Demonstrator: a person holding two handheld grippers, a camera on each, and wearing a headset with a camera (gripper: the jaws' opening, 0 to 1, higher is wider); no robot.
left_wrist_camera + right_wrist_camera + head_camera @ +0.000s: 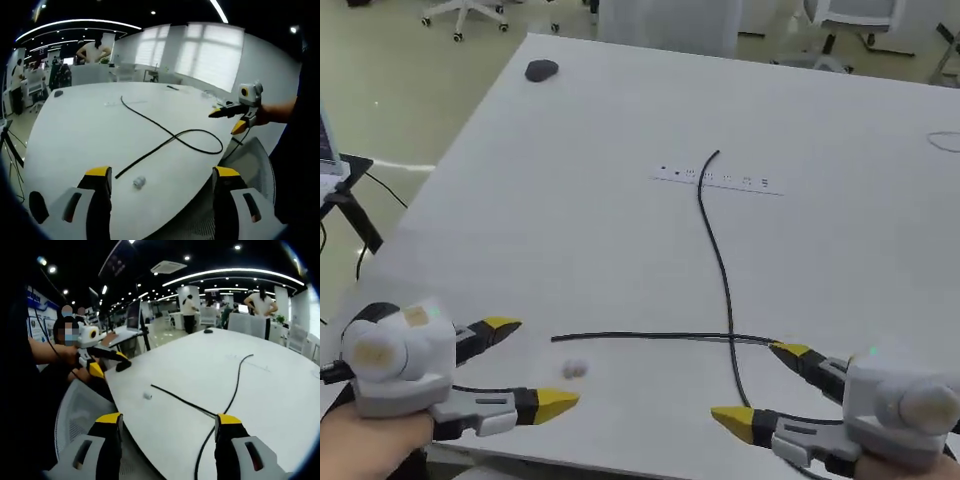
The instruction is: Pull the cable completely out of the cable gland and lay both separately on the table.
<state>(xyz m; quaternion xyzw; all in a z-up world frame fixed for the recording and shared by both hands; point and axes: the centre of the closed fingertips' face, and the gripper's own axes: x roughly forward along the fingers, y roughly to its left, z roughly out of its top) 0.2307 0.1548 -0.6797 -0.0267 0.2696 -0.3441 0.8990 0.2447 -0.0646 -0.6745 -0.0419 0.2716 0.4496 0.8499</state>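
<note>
Black cable (720, 262) lies loose on the white table (570, 190), pulled clear of the small pale cable gland (574, 370), which rests apart from it, near the cable's cut end. From the gland, the cable's short run goes sideways toward the right gripper (755, 380) and crosses the long run, which heads away across the table. The left gripper (535, 362), jaws spread and empty, is just beside the gland and the nearer one. The right gripper, also spread and empty, is well apart from the gland. The gland's axis is too small to tell. Both parts seem already laid separately.
</note>
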